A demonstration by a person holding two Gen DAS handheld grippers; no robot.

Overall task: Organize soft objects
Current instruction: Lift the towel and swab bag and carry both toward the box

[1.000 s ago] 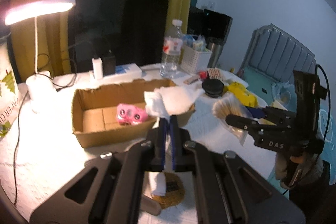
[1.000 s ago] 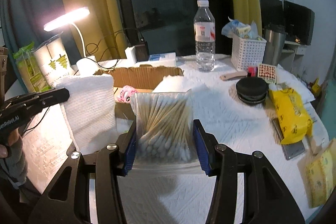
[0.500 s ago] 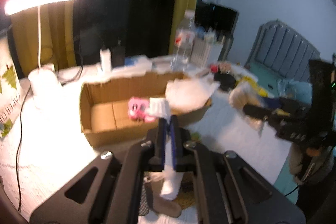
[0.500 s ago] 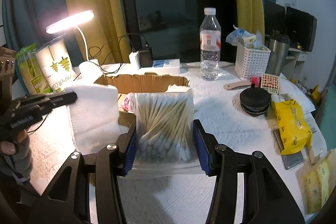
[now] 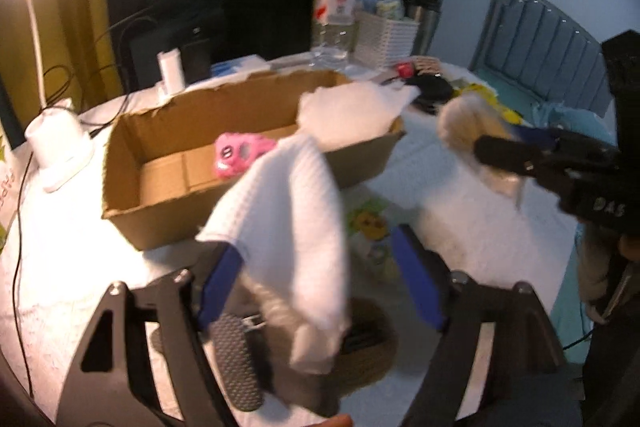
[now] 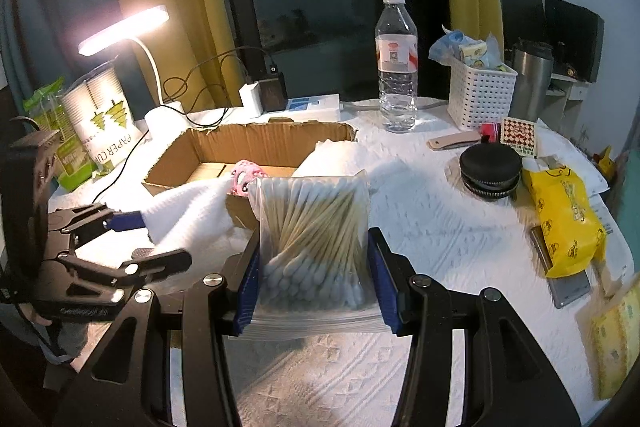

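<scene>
My left gripper (image 5: 320,281) gapes wide, white cloth (image 5: 296,227) draped between; my right gripper (image 6: 316,277) clamps the cotton-swab bag (image 6: 314,227).

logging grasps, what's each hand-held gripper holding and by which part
Right hand-held gripper: bag of cotton swabs, clamped across its lower sides. Left hand-held gripper: open; white cloth drapes one finger.

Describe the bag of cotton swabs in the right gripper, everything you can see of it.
The clear plastic zip bag of wooden-stick cotton swabs stands upright, clamped on both sides between the blue-padded fingers of the right gripper. The swabs are packed tightly, slanting, white tips bunched at the bottom and fanned at the top. The sealed lower edge hangs below the pads, above the white textured tablecloth. Nothing else touches it.
</scene>
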